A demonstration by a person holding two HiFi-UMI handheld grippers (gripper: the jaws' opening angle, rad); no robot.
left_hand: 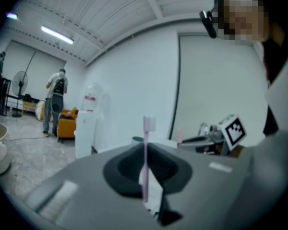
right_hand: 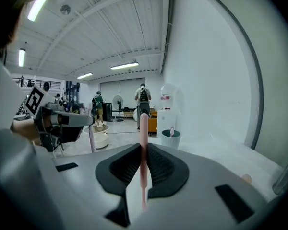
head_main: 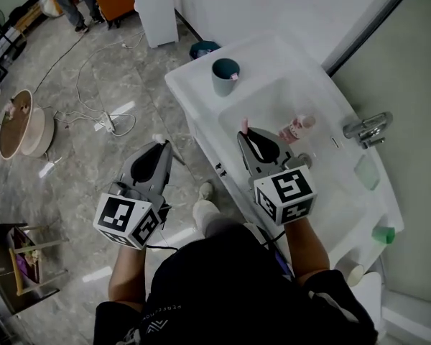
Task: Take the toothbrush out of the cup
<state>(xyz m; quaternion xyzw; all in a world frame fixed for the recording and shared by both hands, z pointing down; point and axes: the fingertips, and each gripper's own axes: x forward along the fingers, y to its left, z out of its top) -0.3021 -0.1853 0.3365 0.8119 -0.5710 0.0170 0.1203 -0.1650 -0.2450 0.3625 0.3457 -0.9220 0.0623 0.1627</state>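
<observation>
A teal cup (head_main: 225,76) stands on the far left corner of the white sink unit (head_main: 194,85), with a pink toothbrush (head_main: 235,76) leaning in it. My left gripper (head_main: 161,146) hovers over the floor beside the unit, shut on a pink toothbrush (left_hand: 145,162) that stands upright, bristle head on top. My right gripper (head_main: 246,134) is over the basin, shut on another pink toothbrush handle (right_hand: 143,147). In the right gripper view the cup (right_hand: 171,139) stands ahead, apart from both grippers.
A pink and white bottle (head_main: 298,128) lies in the basin near the faucet (head_main: 366,128). A green item (head_main: 383,233) and a white cup (head_main: 352,272) sit on the near right rim. Cables (head_main: 100,113) and a round stool (head_main: 25,124) are on the floor; people stand far off.
</observation>
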